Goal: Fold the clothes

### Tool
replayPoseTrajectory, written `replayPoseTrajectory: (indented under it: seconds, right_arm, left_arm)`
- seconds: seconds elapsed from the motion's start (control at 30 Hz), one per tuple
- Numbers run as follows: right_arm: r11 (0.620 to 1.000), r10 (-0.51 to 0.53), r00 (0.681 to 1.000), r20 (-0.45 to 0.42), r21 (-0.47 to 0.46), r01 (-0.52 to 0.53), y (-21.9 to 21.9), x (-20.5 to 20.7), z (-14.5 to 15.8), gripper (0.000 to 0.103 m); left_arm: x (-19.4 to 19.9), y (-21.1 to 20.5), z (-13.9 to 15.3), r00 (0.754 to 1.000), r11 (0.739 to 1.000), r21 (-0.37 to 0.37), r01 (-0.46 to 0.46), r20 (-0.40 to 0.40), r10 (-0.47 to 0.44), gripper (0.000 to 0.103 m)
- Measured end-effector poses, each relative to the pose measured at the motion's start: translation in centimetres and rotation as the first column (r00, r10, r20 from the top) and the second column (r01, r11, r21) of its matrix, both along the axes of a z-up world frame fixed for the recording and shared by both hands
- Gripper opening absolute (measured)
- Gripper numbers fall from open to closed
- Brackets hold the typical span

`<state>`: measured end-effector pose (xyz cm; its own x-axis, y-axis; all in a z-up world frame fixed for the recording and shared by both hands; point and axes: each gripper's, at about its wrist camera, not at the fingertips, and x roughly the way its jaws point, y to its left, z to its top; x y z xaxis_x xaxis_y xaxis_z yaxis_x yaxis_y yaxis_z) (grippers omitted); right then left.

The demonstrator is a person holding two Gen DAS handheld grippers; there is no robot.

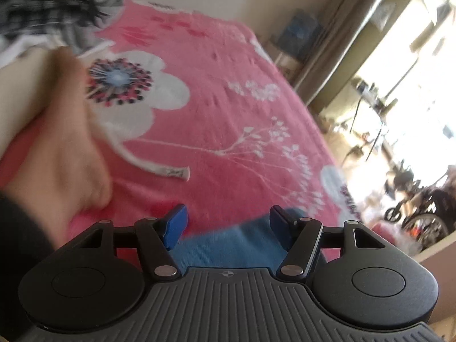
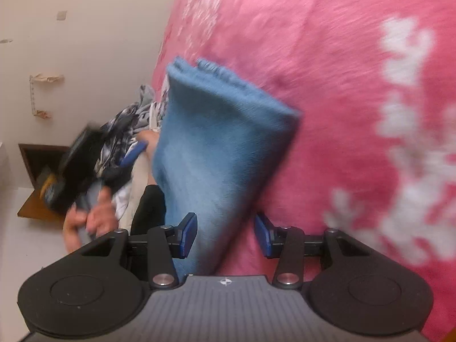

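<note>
The folded blue towel (image 2: 219, 148) lies between the released right tongs (image 2: 225, 235), long axis toward 11 o'clock; left tongs (image 1: 228, 225) released.

Left gripper (image 1: 226, 222), right gripper (image 2: 225, 235): black linkage arms, silver pivot screws, blue fingertip pads (image 1: 176, 223), ribbed grey housing, small crosshair marking. Dark sleeve (image 1: 14, 245).

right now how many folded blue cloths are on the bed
1: the folded blue cloth lies on the pink blanket, between the right gripper's open fingers. Others may be hidden.
</note>
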<state>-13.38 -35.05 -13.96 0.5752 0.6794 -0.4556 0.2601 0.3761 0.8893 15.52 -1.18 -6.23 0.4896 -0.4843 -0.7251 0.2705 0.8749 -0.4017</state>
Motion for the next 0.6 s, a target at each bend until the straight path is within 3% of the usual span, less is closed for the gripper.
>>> replayPoseTrajectory:
  seconds: [0.07,0.17,0.27,0.4,0.47,0.6]
  right_arm:
    - [1.0,-0.004,1.0,0.001,-0.01,0.004,1.3,0.4,-0.2,0.047]
    - [0.999,-0.019,1.0,0.013,-0.031,0.02,2.5,0.7,-0.2,0.048]
    - [0.998,-0.063,0.998,0.009,-0.004,0.063,3.3,0.9,-0.5,0.048]
    - [0.997,-0.076,0.997,0.007,0.004,0.076,4.4,1.6,-0.4,0.048]
    - [0.996,-0.082,0.997,-0.001,0.025,0.082,3.8,1.9,-0.4,0.033]
    - [0.995,-0.09,0.996,0.011,0.048,0.089,1.8,1.6,0.0,0.028]
  left_arm:
    - [2.4,-1.1,-1.8,0.998,0.999,0.042,0.01,-0.062,-0.007,0.065]
    - [5.3,-1.1,-5.1,0.978,1.0,0.029,0.008,-0.21,-0.002,0.064]
    - [6.2,-0.2,-5.8,0.968,0.999,-0.052,0.011,-0.25,-0.024,0.073]
    - [5.7,1.6,-6.2,0.952,0.989,-0.149,0.022,-0.299,-0.066,0.073]
    - [4.9,2.1,-6.1,0.945,0.984,-0.174,0.029,-0.317,-0.084,0.072]
    - [3.4,2.8,-5.9,0.925,0.978,-0.203,0.043,-0.362,-0.115,0.072]
